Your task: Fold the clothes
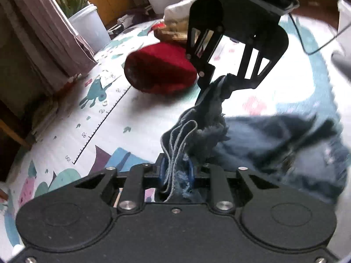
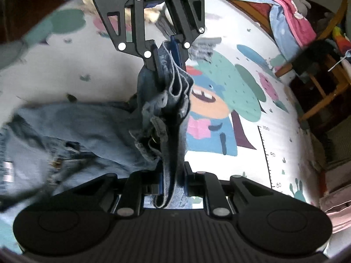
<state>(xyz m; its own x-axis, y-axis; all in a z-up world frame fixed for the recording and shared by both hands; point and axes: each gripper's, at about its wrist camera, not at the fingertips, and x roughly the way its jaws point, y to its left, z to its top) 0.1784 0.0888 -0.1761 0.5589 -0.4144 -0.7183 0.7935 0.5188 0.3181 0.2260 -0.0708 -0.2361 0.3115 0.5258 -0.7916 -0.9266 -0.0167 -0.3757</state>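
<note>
The left gripper (image 1: 176, 175) and right gripper (image 2: 172, 182) face each other, each with jaws clamped on a bunched edge of the jeans (image 2: 72, 135), which hang between them and trail onto the play mat (image 1: 65, 131). A red garment (image 1: 160, 72) lies beyond on the mat, a white bucket (image 1: 87, 24) by its far edge

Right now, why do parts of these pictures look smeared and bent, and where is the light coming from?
Left wrist view: the jeans smear with motion blur at right, while the red garment stays fairly sharp; daylight brightens the play mat. Right wrist view: the denim blurs at left, and the fisheye lens curves the printed ruler.
</note>
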